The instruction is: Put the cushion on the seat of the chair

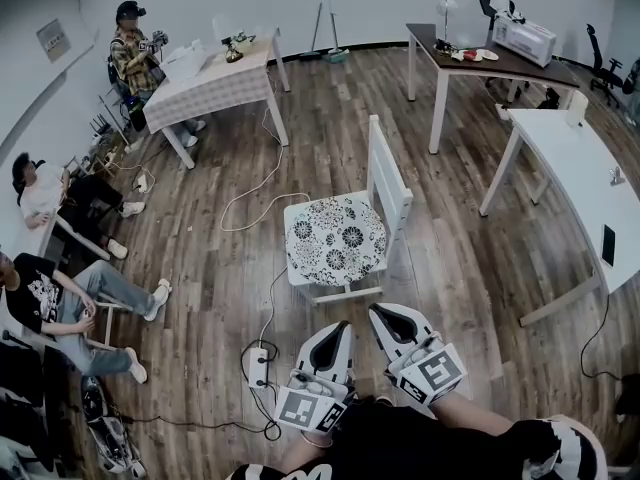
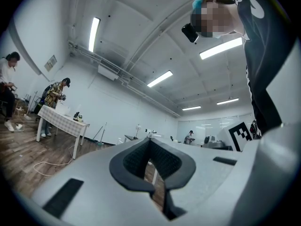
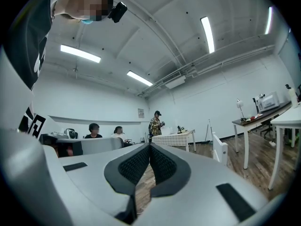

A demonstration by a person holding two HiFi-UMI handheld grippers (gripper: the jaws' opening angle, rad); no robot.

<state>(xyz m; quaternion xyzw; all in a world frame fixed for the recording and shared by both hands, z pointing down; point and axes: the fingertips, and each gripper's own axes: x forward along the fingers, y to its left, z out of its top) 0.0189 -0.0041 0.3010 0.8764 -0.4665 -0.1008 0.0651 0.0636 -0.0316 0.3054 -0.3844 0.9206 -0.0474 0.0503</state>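
Observation:
A round cushion [image 1: 336, 240] with a black and white flower print lies flat on the seat of the white chair [image 1: 385, 173] in the middle of the wooden floor. It covers most of the seat. My left gripper [image 1: 341, 327] and right gripper [image 1: 377, 313] are held side by side near my body, a short way in front of the chair and apart from it. Both point toward the chair. In the left gripper view the jaws [image 2: 149, 140] meet at the tips with nothing between them. In the right gripper view the jaws [image 3: 149, 145] are likewise shut and empty, and the chair [image 3: 219, 149] shows to their right.
A power strip [image 1: 258, 366] and its cable lie on the floor left of my grippers. A checked table [image 1: 210, 83] stands at the back left, a dark-topped table [image 1: 490, 58] at the back right, and a white table [image 1: 580, 178] on the right. People [image 1: 50, 298] sit along the left wall.

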